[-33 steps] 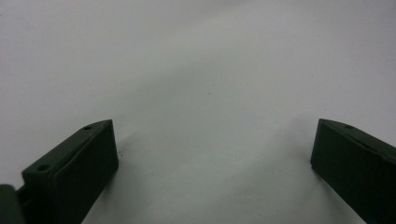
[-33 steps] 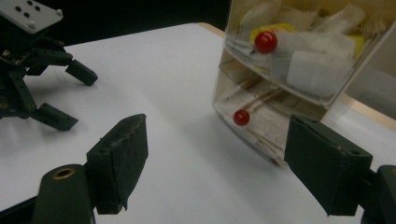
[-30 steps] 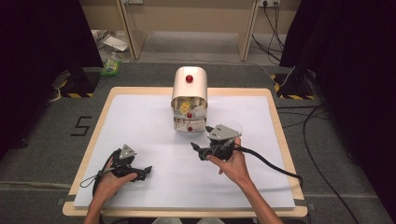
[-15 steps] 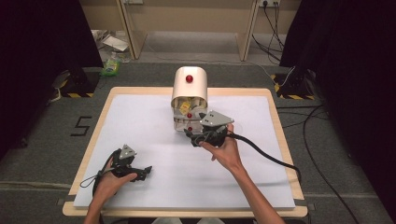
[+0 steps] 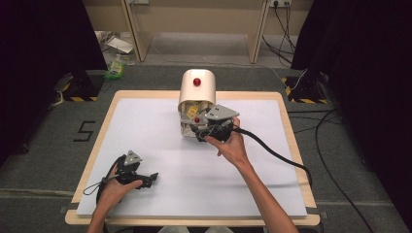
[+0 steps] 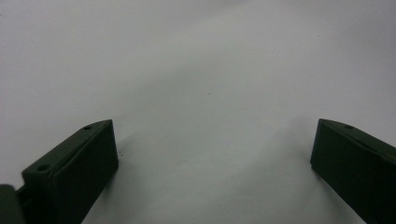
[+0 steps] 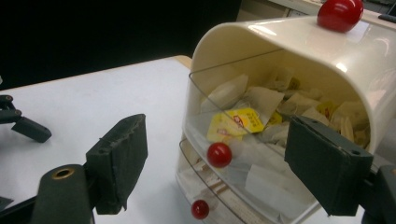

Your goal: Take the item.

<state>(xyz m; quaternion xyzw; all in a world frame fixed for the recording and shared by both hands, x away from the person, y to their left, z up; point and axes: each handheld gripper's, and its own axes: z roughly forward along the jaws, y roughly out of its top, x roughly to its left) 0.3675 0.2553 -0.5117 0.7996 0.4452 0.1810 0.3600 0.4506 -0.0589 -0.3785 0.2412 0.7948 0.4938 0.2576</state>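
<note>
The right gripper (image 5: pixel 201 133) sits at the front of the cream drawer box (image 5: pixel 197 87), which stands toward 12 o'clock on the tabletop (image 5: pixel 145 126), a white sheet laid over a wooden board. In the right gripper view its jaws are spread wide with nothing between them; the upper drawer (image 7: pixel 261 121), clear-fronted and packed with tea bags, lies ahead in the gap, its red knob (image 7: pixel 219 154) just inside the line of the jaws but touched by neither. A yellow tea bag (image 7: pixel 236 122) shows behind the clear front just above that knob. Below, toward 6 o'clock in that view, a lower drawer with a smaller red knob (image 7: pixel 200 209) shows, and a larger red knob (image 7: pixel 340 13) crowns the box's rounded top. The left gripper (image 5: pixel 145 180) rests low over the tabletop near 7 o'clock in the high view, well apart from the box, held in the person's left hand (image 5: pixel 114 189). Its jaws also stand wide apart, holding nothing, with bare white surface between them in the left gripper view.
</note>
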